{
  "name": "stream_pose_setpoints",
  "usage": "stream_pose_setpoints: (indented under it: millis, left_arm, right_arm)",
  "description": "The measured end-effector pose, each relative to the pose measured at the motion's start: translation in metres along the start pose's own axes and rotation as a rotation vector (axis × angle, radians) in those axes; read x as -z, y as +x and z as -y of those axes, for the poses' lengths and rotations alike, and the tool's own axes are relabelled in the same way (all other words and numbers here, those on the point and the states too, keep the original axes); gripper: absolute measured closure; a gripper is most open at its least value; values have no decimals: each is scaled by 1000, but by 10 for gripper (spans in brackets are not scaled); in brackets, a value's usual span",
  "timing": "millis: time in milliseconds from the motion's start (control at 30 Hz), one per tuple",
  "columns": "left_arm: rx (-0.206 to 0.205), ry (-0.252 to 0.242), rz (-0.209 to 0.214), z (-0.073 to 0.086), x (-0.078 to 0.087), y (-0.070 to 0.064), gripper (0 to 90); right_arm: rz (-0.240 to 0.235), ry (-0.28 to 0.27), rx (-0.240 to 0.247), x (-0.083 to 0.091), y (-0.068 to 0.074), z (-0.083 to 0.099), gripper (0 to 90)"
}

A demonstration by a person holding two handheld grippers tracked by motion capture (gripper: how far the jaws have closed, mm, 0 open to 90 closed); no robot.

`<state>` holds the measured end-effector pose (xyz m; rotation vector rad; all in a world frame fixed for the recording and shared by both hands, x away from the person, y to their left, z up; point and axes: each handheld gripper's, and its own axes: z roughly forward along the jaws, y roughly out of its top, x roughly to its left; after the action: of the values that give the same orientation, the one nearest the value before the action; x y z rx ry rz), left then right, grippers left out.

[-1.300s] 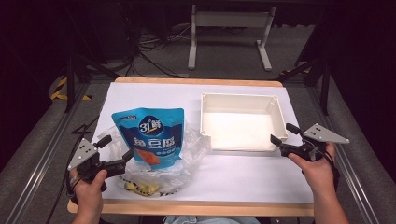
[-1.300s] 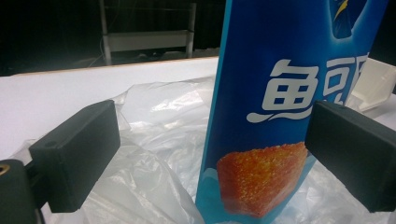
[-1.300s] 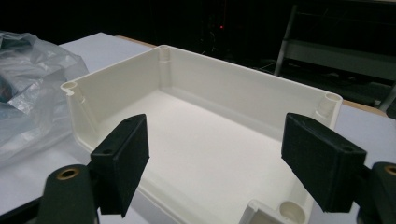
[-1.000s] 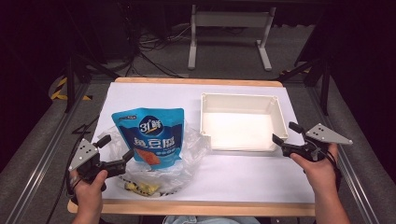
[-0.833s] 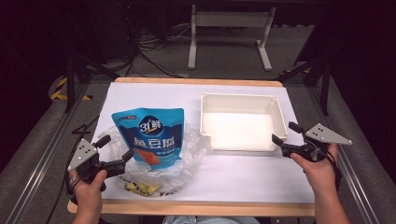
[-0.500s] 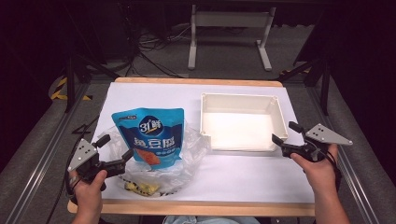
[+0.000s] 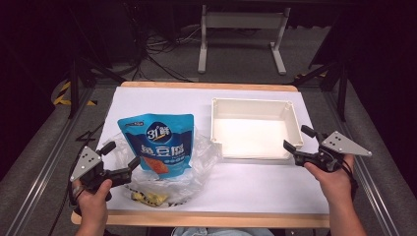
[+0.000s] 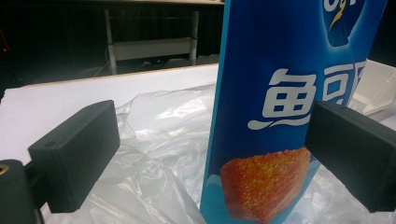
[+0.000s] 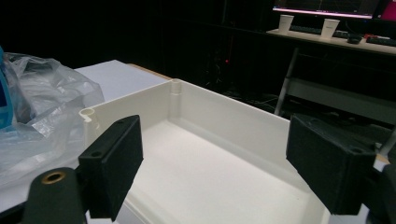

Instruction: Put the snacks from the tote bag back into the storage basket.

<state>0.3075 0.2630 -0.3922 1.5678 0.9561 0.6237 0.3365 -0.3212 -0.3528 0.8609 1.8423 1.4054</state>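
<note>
Left gripper (image 7: 119,161) fingers spread, the blue snack pouch (image 8: 289,112) between them, likely to grab; right gripper (image 7: 296,138) fingers released, framing the white tray (image 9: 196,154).

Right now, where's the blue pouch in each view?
High view: the pouch lies left of centre, on the plastic bag.
Left gripper view: upright, centre-right, between the open jaws.
Right gripper view: a blue sliver at the left edge.
Shared landmark: the white tray.
</note>
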Motion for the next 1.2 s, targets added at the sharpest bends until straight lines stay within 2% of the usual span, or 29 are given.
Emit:
stream_pose_setpoints:
  millis: [233, 367, 600, 733, 767, 967, 1200]
  left_arm:
    - [3, -1, -3, 0, 0, 0, 39]
    - [3, 6, -2, 1, -1, 1, 39]
    - [-3, 10, -1, 1, -1, 0, 38]
    - [-2, 8, 1, 1, -2, 1, 38]
    - [1, 10, 2, 1, -2, 1, 38]
    - [2, 10, 5, 2, -2, 2, 38]
    - [2, 15, 20, 2, -3, 2, 38]
  right_arm:
    - [-25, -1, 10, -5, 8, -7, 198]
    - [-65, -2, 13, -12, 15, -13, 198]
    - [-114, 7, 58, -25, 31, -30, 198]
    - [-144, -3, 54, -31, 39, -38, 191]
    - [-171, -8, 32, -34, 43, -41, 191]
    - [-201, -17, 68, -44, 57, -55, 192]
    - [-254, -34, 87, -56, 69, -66, 199]
